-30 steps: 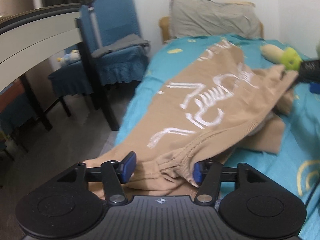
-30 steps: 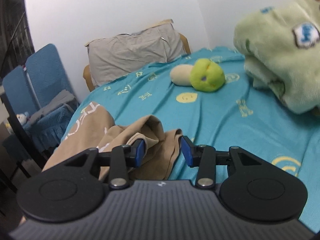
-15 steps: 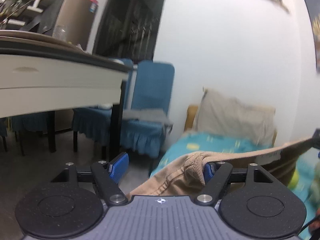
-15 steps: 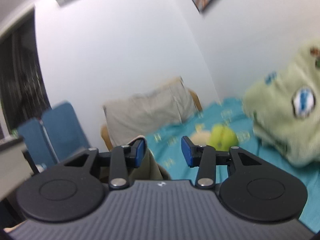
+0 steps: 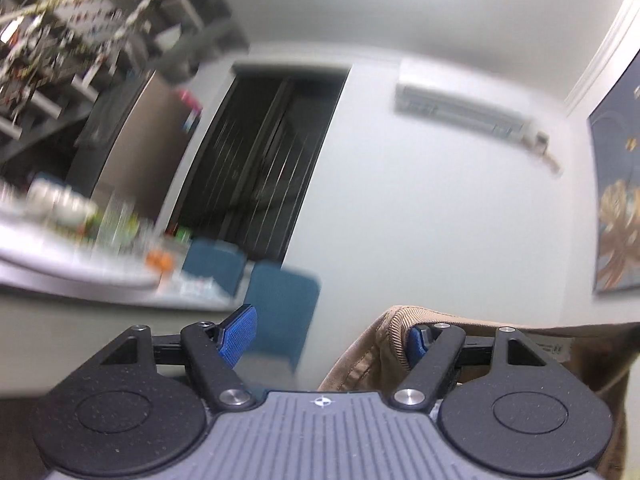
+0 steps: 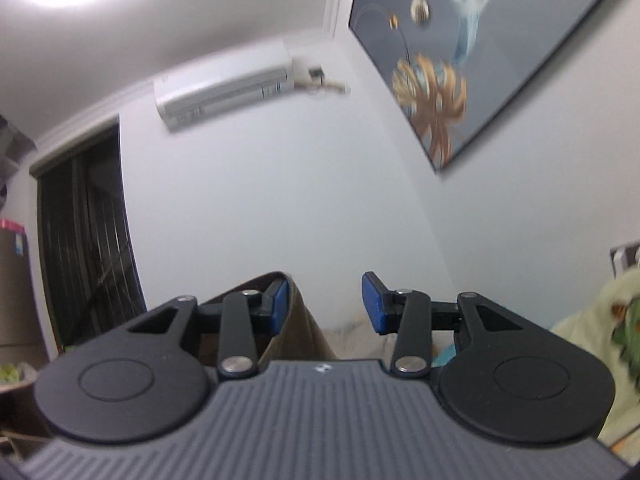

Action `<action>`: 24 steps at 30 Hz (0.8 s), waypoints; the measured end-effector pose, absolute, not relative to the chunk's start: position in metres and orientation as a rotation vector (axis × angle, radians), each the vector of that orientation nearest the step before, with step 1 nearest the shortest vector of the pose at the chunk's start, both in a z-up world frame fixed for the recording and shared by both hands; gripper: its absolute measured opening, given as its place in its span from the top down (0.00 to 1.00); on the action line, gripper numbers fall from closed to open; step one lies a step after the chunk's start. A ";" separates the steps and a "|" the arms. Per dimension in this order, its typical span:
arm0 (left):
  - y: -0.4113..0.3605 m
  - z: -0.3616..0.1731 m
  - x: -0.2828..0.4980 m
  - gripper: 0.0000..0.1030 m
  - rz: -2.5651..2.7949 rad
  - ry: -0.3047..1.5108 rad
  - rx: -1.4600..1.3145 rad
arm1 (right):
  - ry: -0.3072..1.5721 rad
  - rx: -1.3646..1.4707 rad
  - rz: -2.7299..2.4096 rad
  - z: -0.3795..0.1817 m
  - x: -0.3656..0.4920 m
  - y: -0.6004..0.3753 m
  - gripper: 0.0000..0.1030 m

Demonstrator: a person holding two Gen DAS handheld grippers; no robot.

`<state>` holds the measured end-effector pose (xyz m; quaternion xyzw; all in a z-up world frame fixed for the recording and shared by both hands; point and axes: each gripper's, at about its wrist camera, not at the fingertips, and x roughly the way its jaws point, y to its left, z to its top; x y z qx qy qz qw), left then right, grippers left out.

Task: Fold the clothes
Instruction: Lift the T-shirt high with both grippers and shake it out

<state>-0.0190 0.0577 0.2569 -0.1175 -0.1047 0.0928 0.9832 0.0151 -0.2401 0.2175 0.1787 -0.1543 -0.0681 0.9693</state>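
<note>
The tan garment (image 5: 394, 322) is lifted off the bed and hangs from both grippers. My left gripper (image 5: 327, 338) stands wide open. The garment's ribbed band is hooked over its right finger (image 5: 416, 344), while the left pad (image 5: 239, 334) is bare. From there the cloth stretches off to the right edge of the left wrist view. My right gripper (image 6: 326, 303) is also open. A fold of the tan garment (image 6: 306, 332) drapes over its left finger (image 6: 279, 305), and its right pad (image 6: 372, 302) touches nothing. The rest of the garment hangs below, out of sight.
Both cameras look up at the white wall. At left are a cluttered desk (image 5: 80, 272), blue chairs (image 5: 280, 304) and a dark doorway (image 5: 260, 168). An air conditioner (image 6: 224, 84) and a framed picture (image 6: 480, 60) hang high. A green blanket (image 6: 600, 340) lies at right.
Both grippers have risen fast from the bed and tilted upward, lifting the tan garment with them. The left jaws have widened. The bed has dropped out of view.
</note>
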 end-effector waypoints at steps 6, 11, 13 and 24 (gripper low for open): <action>0.035 0.357 -0.074 0.26 0.165 -0.348 -0.165 | -0.453 0.343 -0.118 0.301 -0.064 -0.260 0.57; 0.017 0.422 -0.095 0.24 0.133 -0.360 -0.141 | -0.493 0.325 -0.094 0.347 -0.091 -0.271 0.57; 0.013 0.440 -0.092 0.23 0.133 -0.352 -0.126 | -0.480 0.319 -0.089 0.358 -0.090 -0.276 0.57; 0.023 0.382 0.071 0.22 0.173 -0.144 -0.107 | -0.265 0.311 -0.094 0.306 0.026 -0.276 0.55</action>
